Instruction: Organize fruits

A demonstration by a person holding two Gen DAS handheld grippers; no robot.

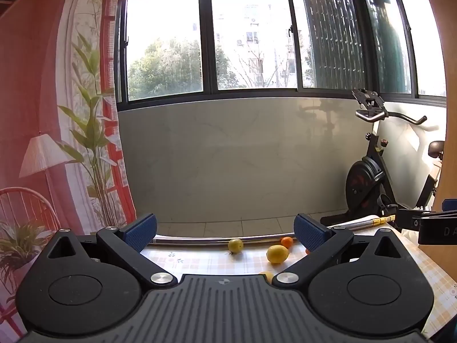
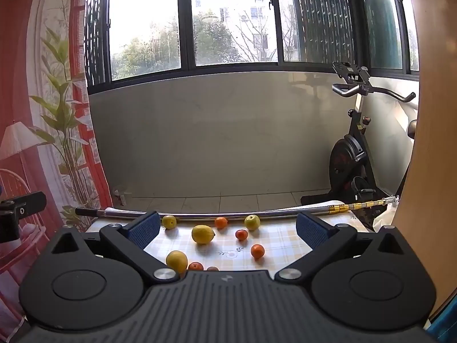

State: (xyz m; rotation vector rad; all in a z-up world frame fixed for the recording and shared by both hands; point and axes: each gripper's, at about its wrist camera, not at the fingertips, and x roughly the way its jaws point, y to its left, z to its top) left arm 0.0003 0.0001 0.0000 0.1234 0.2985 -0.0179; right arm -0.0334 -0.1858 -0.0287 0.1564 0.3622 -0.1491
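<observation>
Right gripper (image 2: 228, 230) is held w/ jaws spread wide, nothing pinched; left gripper (image 1: 225, 233) is likewise spread & empty; fruits are scattered on the checked tablecloth (image 2: 274, 245) betw. the right fingers: lemon (image 2: 202, 234) at 12 o'clock, second lemon (image 2: 177, 261) at 10, tangerine (image 2: 257, 251) at 2, green fruit (image 2: 252, 222) near the metal rod (image 2: 228, 216); exercise bike (image 2: 354, 148) is seen beyond at 2.

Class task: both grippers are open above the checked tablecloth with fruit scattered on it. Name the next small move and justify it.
Probably lower the right gripper toward the lemon between its fingers. Both it and the left gripper hold nothing, the fruit lies loose and unsorted, and this lemon sits nearly centred in the right wrist view with free cloth around it.
</observation>
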